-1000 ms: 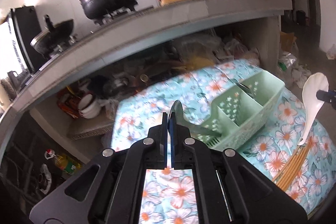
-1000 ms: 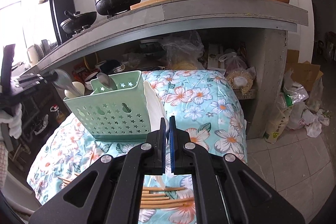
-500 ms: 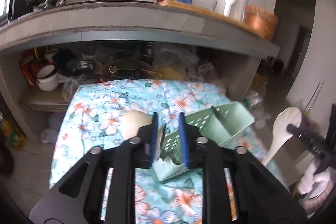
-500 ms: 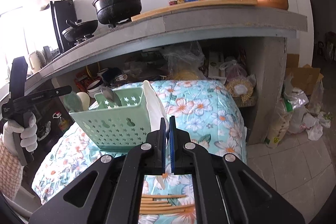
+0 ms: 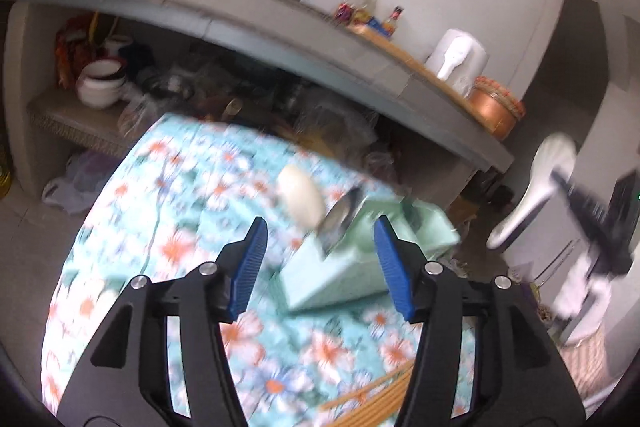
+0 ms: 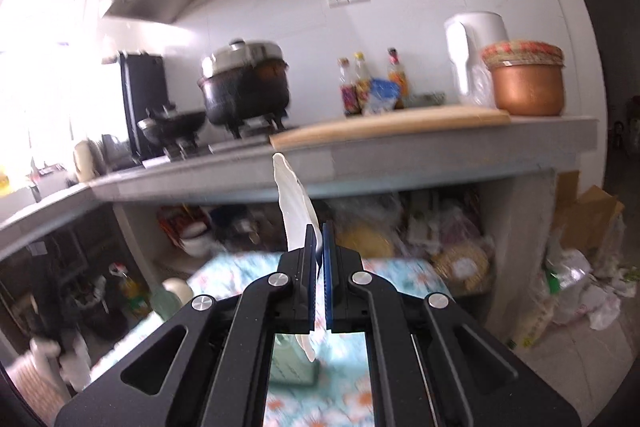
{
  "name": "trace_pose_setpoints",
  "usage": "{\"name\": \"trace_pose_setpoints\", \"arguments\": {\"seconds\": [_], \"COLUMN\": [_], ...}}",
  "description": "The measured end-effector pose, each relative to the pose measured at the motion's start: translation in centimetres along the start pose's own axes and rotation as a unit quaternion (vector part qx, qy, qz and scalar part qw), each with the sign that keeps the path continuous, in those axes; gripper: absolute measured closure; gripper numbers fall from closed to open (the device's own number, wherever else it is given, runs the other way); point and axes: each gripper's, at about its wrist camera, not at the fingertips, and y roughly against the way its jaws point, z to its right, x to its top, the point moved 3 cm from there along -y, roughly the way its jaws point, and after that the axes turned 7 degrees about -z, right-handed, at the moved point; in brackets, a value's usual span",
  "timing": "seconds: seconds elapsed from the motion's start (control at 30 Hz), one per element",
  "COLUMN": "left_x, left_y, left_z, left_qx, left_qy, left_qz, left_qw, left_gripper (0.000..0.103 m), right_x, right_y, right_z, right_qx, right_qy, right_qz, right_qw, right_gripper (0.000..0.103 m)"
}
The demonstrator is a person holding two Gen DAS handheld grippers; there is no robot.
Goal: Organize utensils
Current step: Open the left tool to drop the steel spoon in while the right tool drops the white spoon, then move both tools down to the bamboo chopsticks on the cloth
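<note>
Released from the left tool (image 5: pixel 318 259), two spoons (image 5: pixel 320 209) now stand in the green caddy (image 5: pixel 360 267).
Its jaws are opening, empty, above the floral tabletop (image 5: pixel 160 207); the right tool (image 6: pixel 319 259), raised higher, pinches a white rice paddle (image 6: pixel 294 203).
</note>
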Motion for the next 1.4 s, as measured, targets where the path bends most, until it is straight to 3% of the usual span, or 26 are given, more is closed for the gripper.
{"name": "trace_pose_setpoints", "arguments": {"seconds": [0.13, 0.37, 0.77, 0.8, 0.87, 0.9, 0.93, 1.03, 1.23, 1.33, 1.4], "left_x": [-2.7, -5.6, -6.6, -6.6, -6.7, -6.7, -6.8, -6.8, -7.2, -7.4, -7.6], "left_y": [-0.2, -1.2, -1.7, -1.8, -1.8, -1.8, -1.8, -2.0, -2.4, -2.5, -2.8], "left_z": [-1.2, -1.3, -0.4, -0.4, -0.4, -0.5, -0.5, -0.6, -0.3, -0.1, 0.0], "left_qx": [0.005, 0.007, 0.016, 0.017, 0.018, 0.018, 0.019, 0.02, 0.017, 0.02, 0.033], "left_qy": [0.032, 0.052, 0.037, 0.037, 0.037, 0.037, 0.037, 0.039, 0.037, 0.031, 0.024], "left_qz": [-0.023, -0.049, -0.063, -0.064, -0.064, -0.064, -0.065, -0.066, -0.072, -0.074, -0.081], "left_qw": [0.9992, 0.9974, 0.9972, 0.9972, 0.9971, 0.9971, 0.9971, 0.9968, 0.9965, 0.9966, 0.9959], "left_gripper": [0.047, 0.043, 0.041, 0.041, 0.041, 0.041, 0.04, 0.04, 0.04, 0.04, 0.04], "right_x": [2.2, 1.8, -4.5, -4.6, -4.4, -4.2, -3.8, -2.8, -1.7, -2.6, -4.4], "right_y": [-1.4, -6.4, -13.6, -13.7, -13.1, -12.8, -12.1, -10.8, -7.2, -5.5, -4.5], "right_z": [-1.4, -3.8, -5.0, -5.1, -5.2, -5.2, -5.2, -5.0, -3.3, -2.2, -1.5], "right_qx": [0.028, 0.072, 0.052, 0.05, 0.051, 0.051, 0.051, 0.05, 0.053, 0.062, 0.073], "right_qy": [0.008, 0.013, 0.039, 0.041, 0.04, 0.04, 0.041, 0.045, 0.009, -0.014, -0.035], "right_qz": [0.017, -0.014, -0.138, -0.144, -0.136, -0.131, -0.117, -0.096, -0.071, -0.085, -0.117], "right_qw": [0.999, 0.997, 0.988, 0.987, 0.989, 0.989, 0.991, 0.993, 0.996, 0.994, 0.99], "right_gripper": [0.1, 0.1, 0.097, 0.094, 0.078, 0.062, 0.056, 0.048, 0.047, 0.046, 0.046]}}
